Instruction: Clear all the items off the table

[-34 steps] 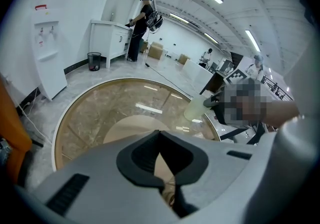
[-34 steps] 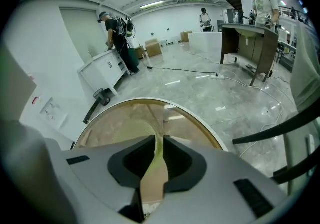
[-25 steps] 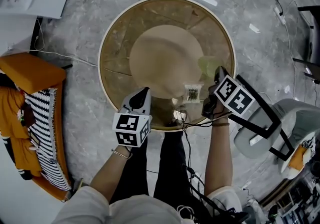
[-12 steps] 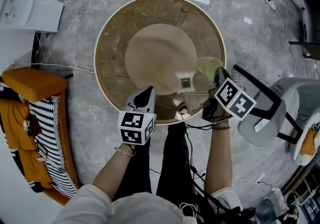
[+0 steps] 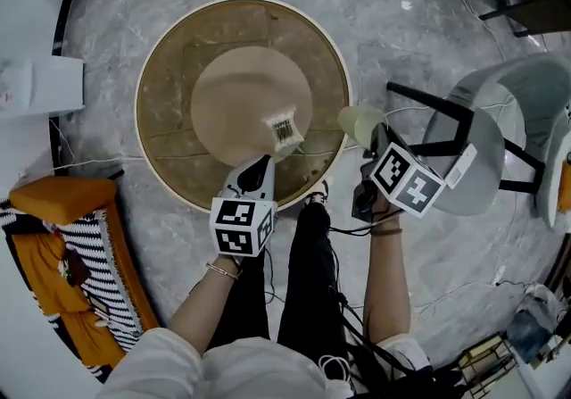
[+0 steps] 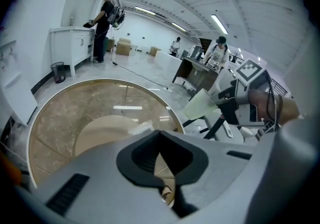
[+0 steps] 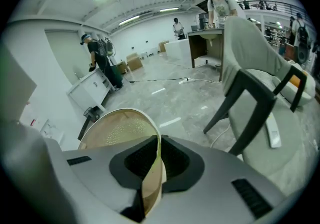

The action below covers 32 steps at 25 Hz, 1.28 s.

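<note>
A round glass table (image 5: 169,67) stands on a beige base, and a small clear packet with a printed label (image 5: 284,131) lies on its near right part. My right gripper (image 5: 368,144) is shut on the rim of a pale green translucent cup (image 5: 356,125), held past the table's right edge. The cup's rim (image 7: 154,178) runs between the jaws and its body (image 7: 117,135) fills the lower left. My left gripper (image 5: 258,167) hovers over the near table edge, jaws shut and empty. From the left gripper (image 6: 160,154) the cup (image 6: 201,106) shows at the right.
A grey chair with a black frame (image 5: 477,143) stands just right of the cup, and shows large in the right gripper view as the chair (image 7: 255,97). An orange cushion with striped fabric (image 5: 53,210) and a white box (image 5: 36,85) lie left. Cables run across the floor; people stand far off.
My right gripper has carried the cup from over the table's right edge out to the right, toward the chair. The head view has swung, so the table sits further left.
</note>
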{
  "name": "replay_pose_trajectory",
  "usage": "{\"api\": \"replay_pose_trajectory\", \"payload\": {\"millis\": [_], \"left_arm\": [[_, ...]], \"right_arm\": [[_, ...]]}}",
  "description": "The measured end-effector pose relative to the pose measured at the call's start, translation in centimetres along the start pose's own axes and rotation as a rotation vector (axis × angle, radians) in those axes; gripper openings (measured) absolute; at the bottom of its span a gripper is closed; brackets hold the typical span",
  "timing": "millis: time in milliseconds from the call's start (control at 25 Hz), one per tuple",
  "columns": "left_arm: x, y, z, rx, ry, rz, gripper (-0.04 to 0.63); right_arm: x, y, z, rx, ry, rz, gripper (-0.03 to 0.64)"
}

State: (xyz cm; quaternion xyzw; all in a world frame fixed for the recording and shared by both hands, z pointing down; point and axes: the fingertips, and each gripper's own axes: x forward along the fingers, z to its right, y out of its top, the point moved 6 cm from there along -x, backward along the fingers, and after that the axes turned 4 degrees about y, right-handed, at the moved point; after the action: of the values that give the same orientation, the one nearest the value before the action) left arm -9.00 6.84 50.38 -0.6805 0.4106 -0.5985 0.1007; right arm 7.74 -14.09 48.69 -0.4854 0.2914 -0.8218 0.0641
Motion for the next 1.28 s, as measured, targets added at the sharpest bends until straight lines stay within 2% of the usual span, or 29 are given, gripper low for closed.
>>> {"api": "replay_pose_trajectory", "payload": {"millis": [280,600,880,1040,1280], "left_arm": [[3.1,0.3,9.4,0.145,-0.133,-0.034,0.008],[6.5,-1.2,20.7,0.261,-0.271,-0.109,0.008],[10.0,-1.5,30.7,0.357,-0.384,-0.141,0.008],[11.1,-1.5,34.1,0.393,-0.424,-0.143,0.008],[13.3,-1.9,34.7,0.409,-0.401,-0.171,0.008]], "right_arm": [[-5.5,-1.5,9.9,0.154,-0.102,0.059,0.041],[-12.3,-4.2,21.4,0.328,-0.231,0.094,0.041],[-16.4,-4.9,30.0,0.412,-0.313,0.126,0.041],[-17.4,-5.0,34.1,0.440,-0.356,0.137,0.041],[-16.9,-4.0,38.2,0.451,-0.401,0.141,0.043]]}}
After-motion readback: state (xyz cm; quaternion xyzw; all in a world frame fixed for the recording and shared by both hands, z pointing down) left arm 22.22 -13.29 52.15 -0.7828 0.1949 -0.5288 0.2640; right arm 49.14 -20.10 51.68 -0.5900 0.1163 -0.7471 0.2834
